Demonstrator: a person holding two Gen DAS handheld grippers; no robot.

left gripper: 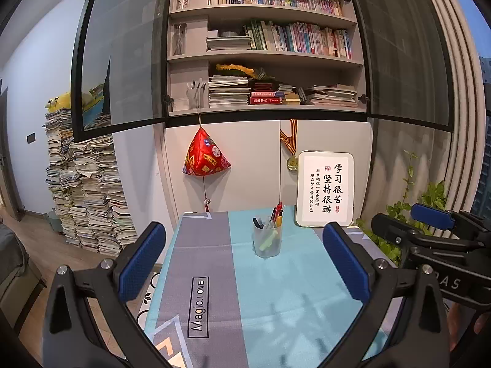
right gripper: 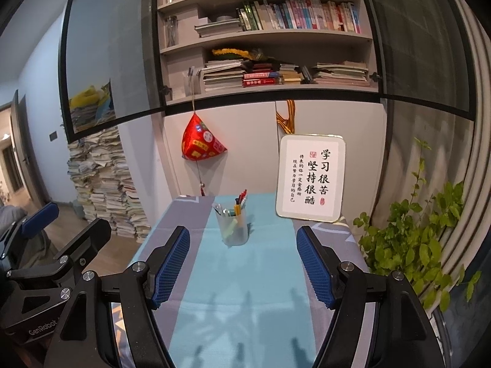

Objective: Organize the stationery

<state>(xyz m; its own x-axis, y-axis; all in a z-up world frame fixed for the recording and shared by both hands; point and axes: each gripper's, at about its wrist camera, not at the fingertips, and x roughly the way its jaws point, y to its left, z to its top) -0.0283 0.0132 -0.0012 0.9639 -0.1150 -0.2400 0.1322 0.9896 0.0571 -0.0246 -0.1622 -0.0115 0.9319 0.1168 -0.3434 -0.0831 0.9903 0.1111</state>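
On patterned cloth (left gripper: pixel 211 245), frosted cylindrical pen cup (left gripper: pixel 267 242).

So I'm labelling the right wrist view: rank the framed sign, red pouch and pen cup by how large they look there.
1. framed sign
2. red pouch
3. pen cup, though it stands nearer the camera.

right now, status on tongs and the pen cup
Left tongs open, empty. Right tongs open, empty. Frosted plastic pen cup upright on tablecloth, pens inside. Nothing in the way.
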